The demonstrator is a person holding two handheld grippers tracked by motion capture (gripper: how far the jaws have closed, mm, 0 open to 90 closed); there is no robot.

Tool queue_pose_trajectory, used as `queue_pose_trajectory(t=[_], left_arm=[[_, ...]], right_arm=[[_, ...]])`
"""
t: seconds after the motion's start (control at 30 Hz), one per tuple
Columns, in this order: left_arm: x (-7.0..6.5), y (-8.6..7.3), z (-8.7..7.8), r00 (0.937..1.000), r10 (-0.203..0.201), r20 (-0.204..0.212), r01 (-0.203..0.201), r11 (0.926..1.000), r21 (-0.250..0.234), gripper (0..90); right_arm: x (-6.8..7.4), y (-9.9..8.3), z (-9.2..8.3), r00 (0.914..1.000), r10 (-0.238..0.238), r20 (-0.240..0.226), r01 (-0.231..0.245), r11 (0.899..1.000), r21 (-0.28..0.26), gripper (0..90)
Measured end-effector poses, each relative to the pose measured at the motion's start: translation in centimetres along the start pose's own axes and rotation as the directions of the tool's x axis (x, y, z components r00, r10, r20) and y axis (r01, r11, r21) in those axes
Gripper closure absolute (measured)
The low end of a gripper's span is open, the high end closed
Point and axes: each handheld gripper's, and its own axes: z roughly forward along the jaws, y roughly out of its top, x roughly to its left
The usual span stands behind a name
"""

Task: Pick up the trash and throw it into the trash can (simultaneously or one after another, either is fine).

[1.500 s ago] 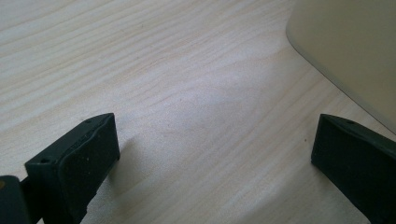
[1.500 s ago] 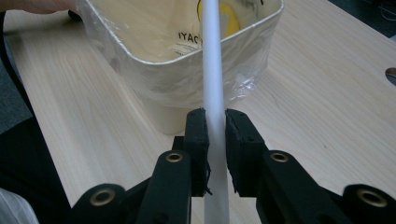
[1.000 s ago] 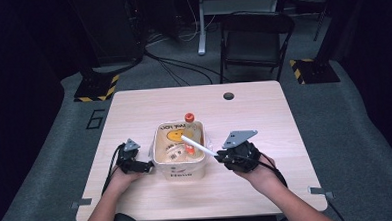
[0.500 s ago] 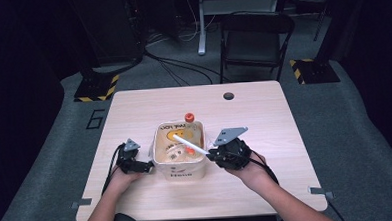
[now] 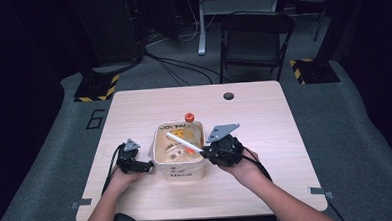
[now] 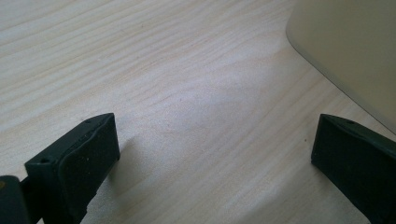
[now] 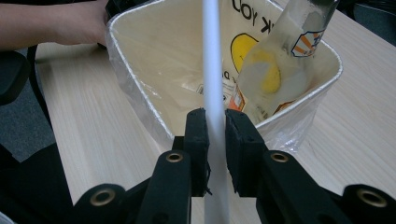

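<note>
white stick (image 7: 212,70) is pinched tight in the right gripper (image 7: 215,128), over the bin (image 5: 180,172) — not dropped in yet, i think. left gripper (image 6: 210,154) is wide apart, holding nothing — beside the bin.

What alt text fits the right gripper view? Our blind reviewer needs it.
The right gripper's black jaws clamp a white straw over an open, plastic-lined bin holding a clear bottle on a wooden table.
</note>
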Motion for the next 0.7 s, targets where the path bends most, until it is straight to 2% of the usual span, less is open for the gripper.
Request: queue_pose_trajectory(t=[0.23,0.6,0.7], left_arm=[[0.0,0.0,0.0,1.0,-0.002,0.0,0.002,1.0,-0.001,0.8],[0.0,0.0,0.0,1.0,-0.001,0.001,0.001,1.0,0.001,0.8],[0.0,0.0,0.0,1.0,0.0,0.0,0.0,1.0,0.0,0.8]], right_arm=[[-0.1,0.4,0.6,1.0,-0.008,-0.003,0.008,1.0,-0.007,78.9],[-0.2,0.9,1.8,0.9998,0.015,-0.01,-0.015,1.0,0.012,78.8],[-0.3,0.9,2.1,0.9999,0.008,-0.007,-0.008,1.0,0.011,78.8]])
